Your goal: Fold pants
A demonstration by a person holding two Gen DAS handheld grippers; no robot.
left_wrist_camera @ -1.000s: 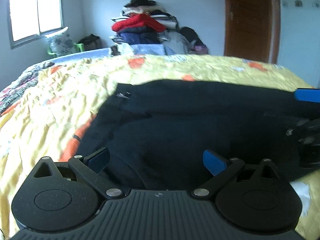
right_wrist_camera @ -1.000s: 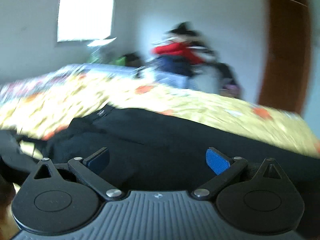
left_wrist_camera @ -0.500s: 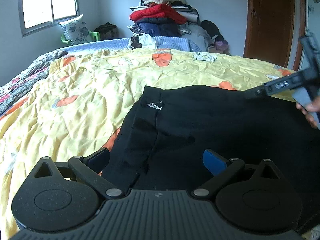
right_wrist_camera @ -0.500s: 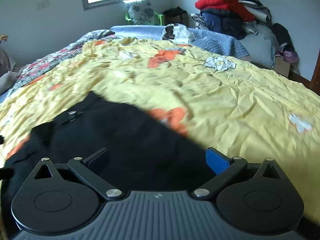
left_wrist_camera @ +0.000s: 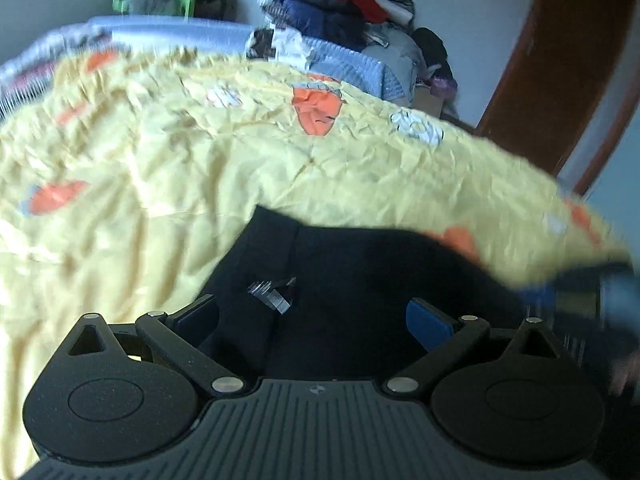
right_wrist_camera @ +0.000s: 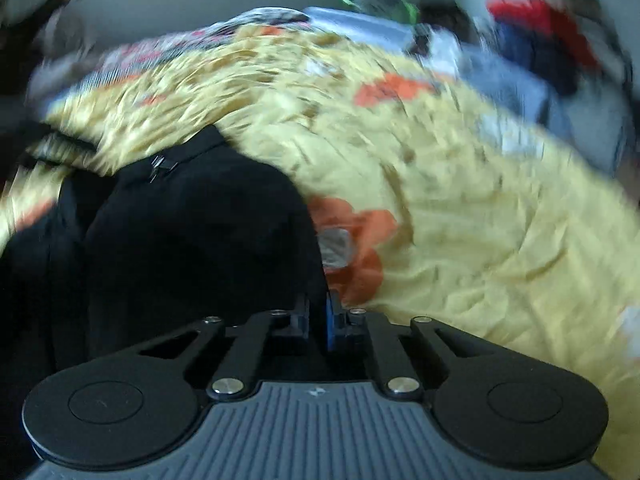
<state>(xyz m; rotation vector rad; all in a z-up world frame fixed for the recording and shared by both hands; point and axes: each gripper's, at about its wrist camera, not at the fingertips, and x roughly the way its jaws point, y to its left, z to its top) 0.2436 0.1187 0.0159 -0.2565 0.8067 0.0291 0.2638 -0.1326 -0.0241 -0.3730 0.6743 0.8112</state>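
Black pants (left_wrist_camera: 360, 280) lie on a yellow bedspread (left_wrist_camera: 160, 184), one gripper pinched at their edge, the other spread wide above them.

The right gripper (right_wrist_camera: 320, 320) has its jaws drawn together on the pants' (right_wrist_camera: 192, 232) edge, bare bedspread (right_wrist_camera: 480, 208) stretching beyond. The left gripper (left_wrist_camera: 312, 320) hangs wide over the pants near a metal clasp (left_wrist_camera: 272, 294), gripping nothing. Past the pants, across the bedspread, stand a clothes pile (left_wrist_camera: 340, 4) and a brown door (left_wrist_camera: 560, 68).
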